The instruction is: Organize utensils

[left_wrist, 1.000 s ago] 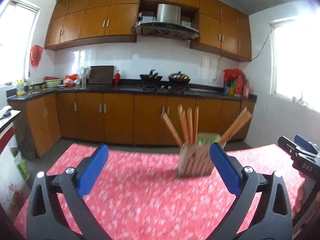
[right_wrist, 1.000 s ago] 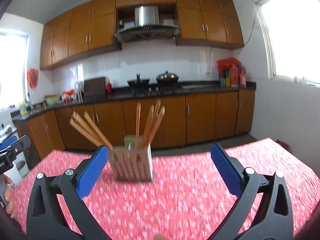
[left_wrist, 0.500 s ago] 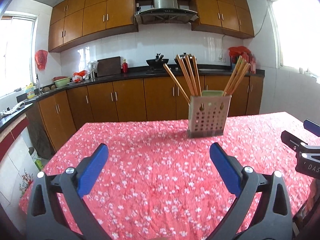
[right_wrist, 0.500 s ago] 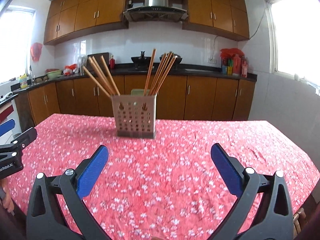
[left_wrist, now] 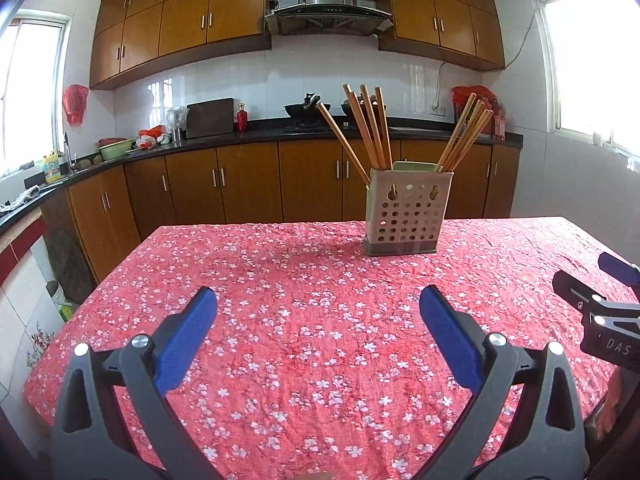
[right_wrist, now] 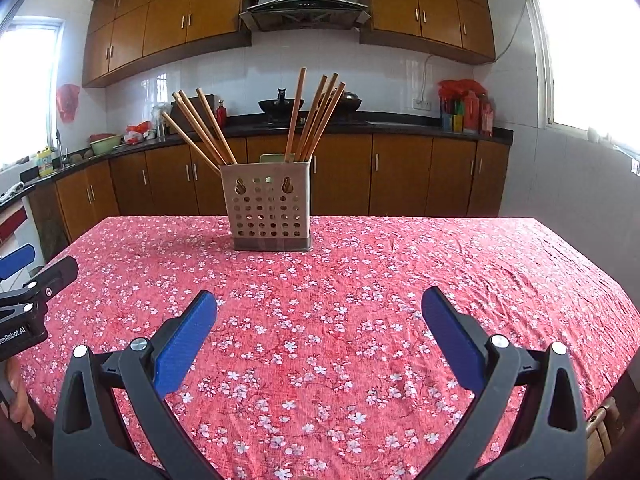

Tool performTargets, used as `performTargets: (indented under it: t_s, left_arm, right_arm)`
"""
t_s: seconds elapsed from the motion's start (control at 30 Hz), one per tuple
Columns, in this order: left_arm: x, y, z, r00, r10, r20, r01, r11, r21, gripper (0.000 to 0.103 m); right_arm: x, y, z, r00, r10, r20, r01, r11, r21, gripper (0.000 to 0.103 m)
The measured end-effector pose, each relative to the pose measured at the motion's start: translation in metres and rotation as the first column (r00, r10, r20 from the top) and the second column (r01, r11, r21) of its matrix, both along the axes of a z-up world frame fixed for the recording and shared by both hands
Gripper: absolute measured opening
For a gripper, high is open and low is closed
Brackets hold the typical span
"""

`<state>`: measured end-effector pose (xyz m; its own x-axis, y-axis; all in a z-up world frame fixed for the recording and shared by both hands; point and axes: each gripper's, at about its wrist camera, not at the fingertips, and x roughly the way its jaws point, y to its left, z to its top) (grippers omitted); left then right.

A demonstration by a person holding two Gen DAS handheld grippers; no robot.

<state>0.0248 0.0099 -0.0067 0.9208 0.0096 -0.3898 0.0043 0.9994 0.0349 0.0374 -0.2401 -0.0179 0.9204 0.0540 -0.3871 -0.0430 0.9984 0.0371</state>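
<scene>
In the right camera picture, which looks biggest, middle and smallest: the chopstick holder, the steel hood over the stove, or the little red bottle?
1. Steel hood
2. Chopstick holder, close behind; it is nearer, so unsure
3. Red bottle

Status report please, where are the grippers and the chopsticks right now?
Left gripper and right gripper: jaws open, empty, above the tablecloth. Chopsticks upright in the holder, untouched. Path clear.
</scene>
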Motion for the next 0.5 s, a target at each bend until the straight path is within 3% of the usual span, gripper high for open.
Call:
performTargets:
  t_s: [0.5]
  left_arm:
    - [0.0039,0.0003,-0.0038,1.000,0.001,-0.014,-0.001,1.000,-0.008,0.099]
  right_arm:
    - [0.0020,-0.0003,-0.0001,1.000,0.002,-0.012,-0.001,1.000,0.009,0.101]
